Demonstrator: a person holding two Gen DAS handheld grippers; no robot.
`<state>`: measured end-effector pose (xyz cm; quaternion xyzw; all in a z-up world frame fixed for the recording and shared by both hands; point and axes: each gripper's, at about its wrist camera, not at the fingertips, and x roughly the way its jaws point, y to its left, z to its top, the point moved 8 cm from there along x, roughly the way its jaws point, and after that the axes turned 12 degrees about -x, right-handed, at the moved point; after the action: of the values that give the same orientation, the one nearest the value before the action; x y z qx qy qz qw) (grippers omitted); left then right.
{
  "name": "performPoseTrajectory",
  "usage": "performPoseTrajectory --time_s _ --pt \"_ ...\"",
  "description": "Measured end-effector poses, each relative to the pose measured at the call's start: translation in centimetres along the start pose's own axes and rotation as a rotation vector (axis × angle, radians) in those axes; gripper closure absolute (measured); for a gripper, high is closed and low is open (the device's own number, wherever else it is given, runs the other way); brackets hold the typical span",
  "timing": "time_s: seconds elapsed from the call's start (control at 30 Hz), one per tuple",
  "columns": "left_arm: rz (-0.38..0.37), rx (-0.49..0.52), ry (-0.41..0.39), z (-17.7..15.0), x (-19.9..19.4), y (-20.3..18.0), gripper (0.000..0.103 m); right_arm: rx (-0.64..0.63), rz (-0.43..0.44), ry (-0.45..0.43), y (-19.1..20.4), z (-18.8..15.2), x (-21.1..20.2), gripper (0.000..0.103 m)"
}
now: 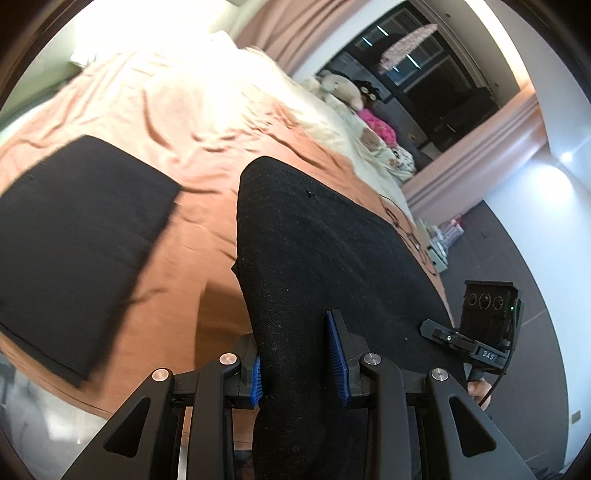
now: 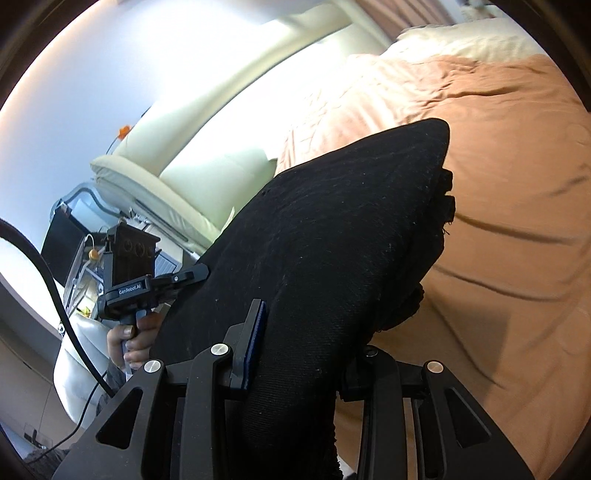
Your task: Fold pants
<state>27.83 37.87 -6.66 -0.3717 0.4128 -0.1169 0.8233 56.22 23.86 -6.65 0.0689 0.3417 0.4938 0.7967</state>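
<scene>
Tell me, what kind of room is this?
Most likely a bedroom: a big bed with an orange sheet, stuffed toys lying along its far edge, and long curtains behind it.

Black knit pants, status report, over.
Left tongs and right tongs both clamped on black knit pants, lifted over orange bedsheet. Folded black cloth lies alongside, apart. Path unobstructed.

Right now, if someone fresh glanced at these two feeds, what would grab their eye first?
The black pants, bunched and lifted above the orange bedsheet, fill the middle of both views, clamped in the left gripper and the right gripper. Next, in the left wrist view, a flat folded black garment lies on the sheet at left, and stuffed toys sit by the curtain.
</scene>
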Motion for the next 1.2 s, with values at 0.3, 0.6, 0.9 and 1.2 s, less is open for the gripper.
performPoseTrajectory --time_s 0.3,0.6,0.9,1.2 --pt "0.062 0.004 -0.031 5.0 -3.4 5.6 0.071 -0.047 0.042 0.038 1.0 3.4 6.6 0.073" --pt "0.115 0.021 -0.052 9.9 -4.4 10.5 0.071 -0.066 0.044 0.038 1.2 4.9 13.0 0.073" --pt "0.195 0.027 -0.051 15.1 -4.8 15.3 0.071 -0.135 0.018 0.065 1.7 5.3 18.1 0.073" --pt "0.26 -0.027 -0.068 17.5 -6.6 20.4 0.071 -0.163 0.039 0.083 3.4 4.8 22.7 0.073"
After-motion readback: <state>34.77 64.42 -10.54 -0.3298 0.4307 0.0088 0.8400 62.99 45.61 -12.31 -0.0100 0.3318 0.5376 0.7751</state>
